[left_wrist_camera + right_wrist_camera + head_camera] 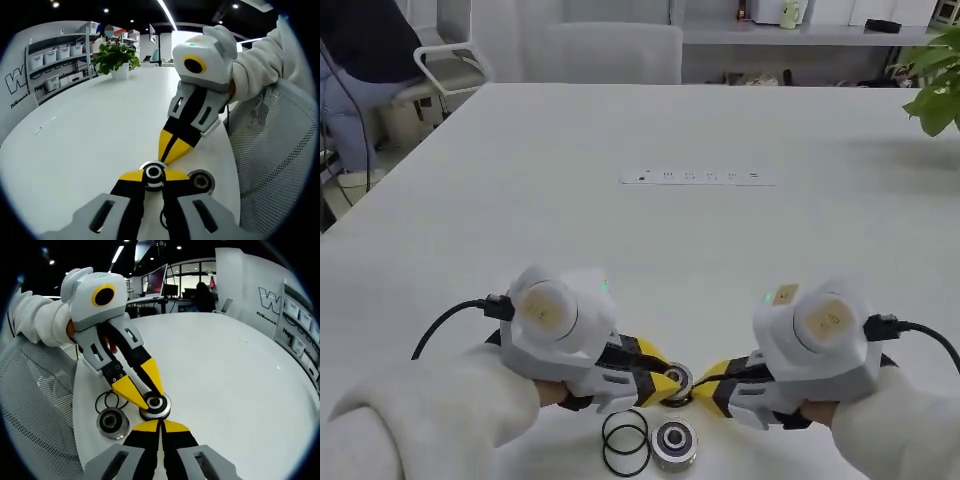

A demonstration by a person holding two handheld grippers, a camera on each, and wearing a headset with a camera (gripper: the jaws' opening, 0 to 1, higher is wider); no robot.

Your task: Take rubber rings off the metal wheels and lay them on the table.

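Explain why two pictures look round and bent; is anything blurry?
Head view: straight lines, soft even light on the table. Left gripper view: fisheye curves the table edge; ceiling light strip glares. Right gripper view: same bulge, yet the wheel looks sharp.

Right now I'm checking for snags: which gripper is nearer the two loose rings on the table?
Left. The left gripper sits right beside the rings; the right gripper is beyond the held wheel.

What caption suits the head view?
Left tongs clamp a metal wheel, right tongs at its rim; two rubber rings and another wheel nearby.
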